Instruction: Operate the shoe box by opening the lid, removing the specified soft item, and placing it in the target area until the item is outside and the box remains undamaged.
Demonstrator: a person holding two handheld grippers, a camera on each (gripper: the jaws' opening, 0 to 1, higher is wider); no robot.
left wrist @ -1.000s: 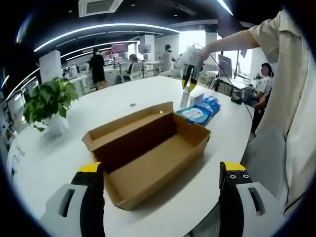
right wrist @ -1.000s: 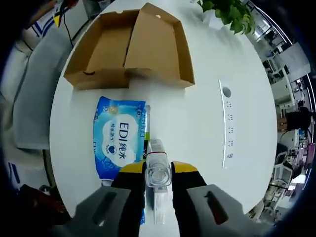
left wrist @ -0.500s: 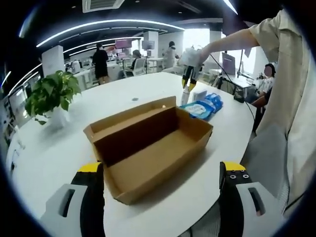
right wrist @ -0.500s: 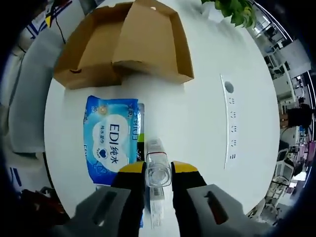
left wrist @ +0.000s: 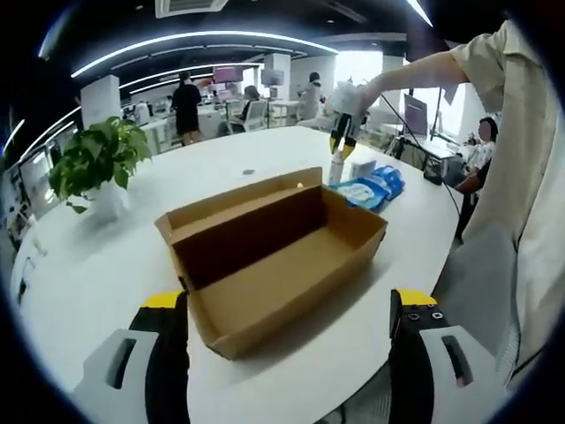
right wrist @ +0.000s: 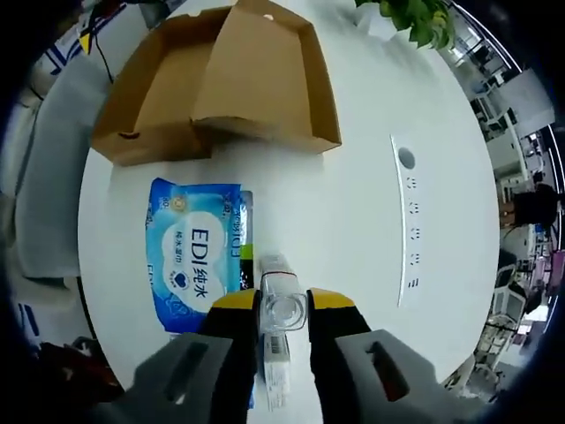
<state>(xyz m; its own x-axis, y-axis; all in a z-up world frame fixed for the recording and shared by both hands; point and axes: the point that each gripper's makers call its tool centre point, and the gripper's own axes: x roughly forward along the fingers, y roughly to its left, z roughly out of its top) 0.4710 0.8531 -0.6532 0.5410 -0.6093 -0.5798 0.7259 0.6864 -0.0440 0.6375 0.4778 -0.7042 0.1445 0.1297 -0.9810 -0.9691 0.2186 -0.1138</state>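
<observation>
The shoe box (left wrist: 274,256) sits open on the white round table (left wrist: 106,265), its lid folded back upright along the far side and its cardboard floor bare as far as I can see from the left gripper view. From the right gripper view the same box (right wrist: 221,84) lies at the top of the picture, lid flap leaning over its rim. Beyond it stands a potted plant (left wrist: 95,168), near the table's edge. A long white power strip (right wrist: 404,225) lies on the table well apart from the box. Just beside the box rests a blue wet-wipes pack (right wrist: 196,254) (printed "EDI" in white), flat on the table and outside the cardboard. My right gripper (right wrist: 282,305) has its jaws narrow, pinching a small clear bottle (right wrist: 282,305) above the table, next to the wipes. My left gripper (left wrist: 287,305) hangs in front of the box with its jaws wide and nothing between them.
</observation>
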